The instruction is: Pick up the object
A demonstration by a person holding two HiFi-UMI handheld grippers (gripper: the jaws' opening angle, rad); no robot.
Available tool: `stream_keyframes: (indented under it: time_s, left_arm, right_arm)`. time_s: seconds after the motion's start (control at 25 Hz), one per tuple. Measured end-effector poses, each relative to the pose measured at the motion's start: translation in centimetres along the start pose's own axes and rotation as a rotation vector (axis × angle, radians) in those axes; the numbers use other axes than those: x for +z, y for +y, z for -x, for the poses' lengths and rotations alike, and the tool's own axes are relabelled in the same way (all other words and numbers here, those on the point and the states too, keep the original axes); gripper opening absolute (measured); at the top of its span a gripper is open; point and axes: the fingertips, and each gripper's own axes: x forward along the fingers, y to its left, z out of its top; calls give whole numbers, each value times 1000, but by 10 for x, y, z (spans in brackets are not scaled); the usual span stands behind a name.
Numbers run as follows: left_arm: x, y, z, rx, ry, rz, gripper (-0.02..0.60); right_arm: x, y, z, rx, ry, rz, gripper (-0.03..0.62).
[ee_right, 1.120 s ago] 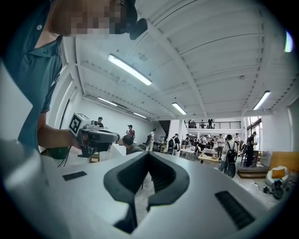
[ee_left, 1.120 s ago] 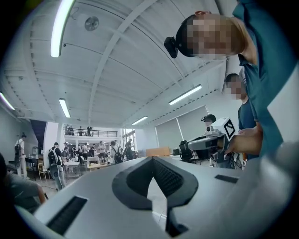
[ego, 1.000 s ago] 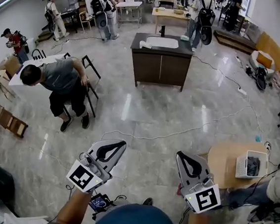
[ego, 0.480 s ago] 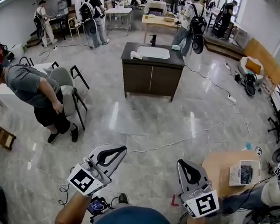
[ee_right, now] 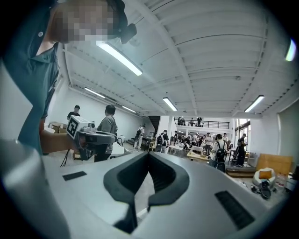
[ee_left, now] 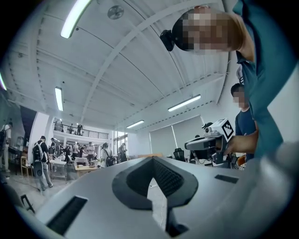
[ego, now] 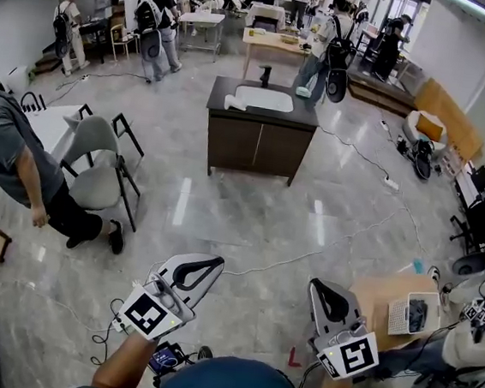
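In the head view my left gripper and right gripper are held side by side at waist height over the grey marble floor. Both point forward, jaws pressed together, nothing between them. The left gripper view looks up along the shut left gripper at the ceiling. In the right gripper view the right gripper is likewise shut. Ahead stands a dark cabinet with a white sink, a black faucet and a small white item on its top. I cannot tell which object the task means.
A round wooden table with a white basket stands at my right. A person in grey bends beside a chair at the left. Cables cross the floor. Several people and tables fill the back of the hall.
The cabinet has come nearer and lower in the head view, and the person in grey has shifted left. Both grippers have stayed shut and level.
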Motion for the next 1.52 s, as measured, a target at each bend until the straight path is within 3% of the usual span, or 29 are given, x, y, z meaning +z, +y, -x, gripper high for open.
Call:
stream_keyframes:
  time_s: [0.4, 0.72, 1.16, 1.52]
  left_arm:
    - [-27, 43, -38, 77, 39, 6, 3]
    - [-33, 58, -119, 142, 87, -13, 3]
    - [-33, 55, -210, 165, 118, -33, 3]
    - [-43, 78, -245, 140, 132, -38, 3]
  right_arm:
    - [-28, -52, -51, 56, -14, -19, 14]
    - [-49, -134, -75, 122, -54, -42, 14]
    - [-72, -218, -77, 164, -95, -69, 14]
    - [-87, -248, -96, 137, -90, -82, 14]
